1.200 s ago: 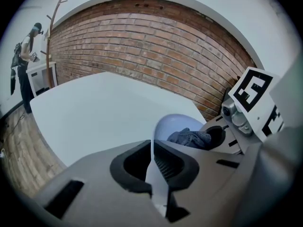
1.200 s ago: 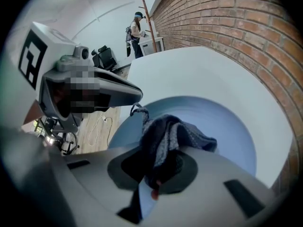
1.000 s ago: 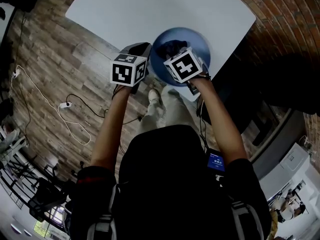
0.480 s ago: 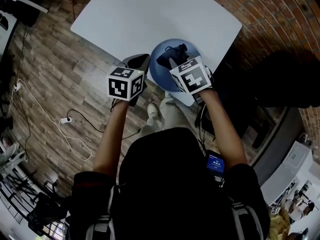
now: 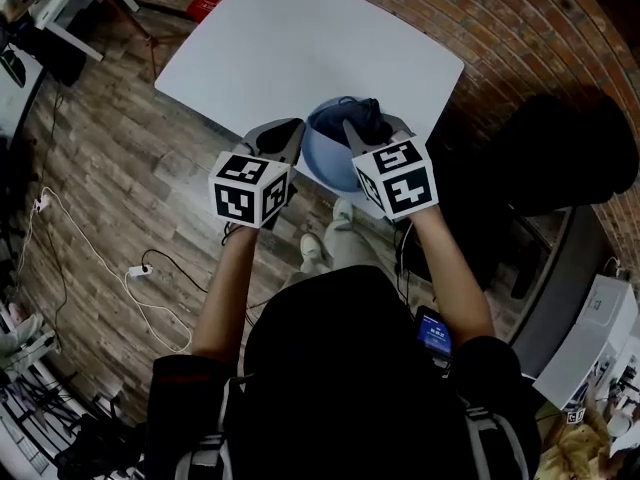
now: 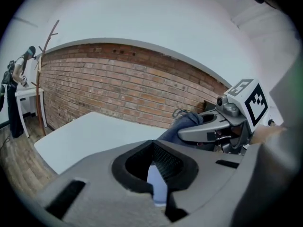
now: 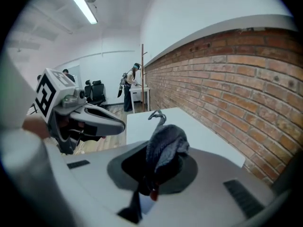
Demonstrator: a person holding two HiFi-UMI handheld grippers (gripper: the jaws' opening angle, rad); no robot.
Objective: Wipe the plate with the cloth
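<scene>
Plate (image 5: pixel 328 164) is clamped at its left rim by the left gripper (image 5: pixel 284 144) for steadying. Cloth (image 5: pixel 362 115) is pinched in the right gripper (image 5: pixel 376 130), apparently for wiping.

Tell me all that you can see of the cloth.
The cloth is dark blue-grey soft fabric, bunched into a lump with a thin loop sticking up. The right claw is shut on its lower part and holds it over the blue plate; contact with the plate is unclear.
</scene>
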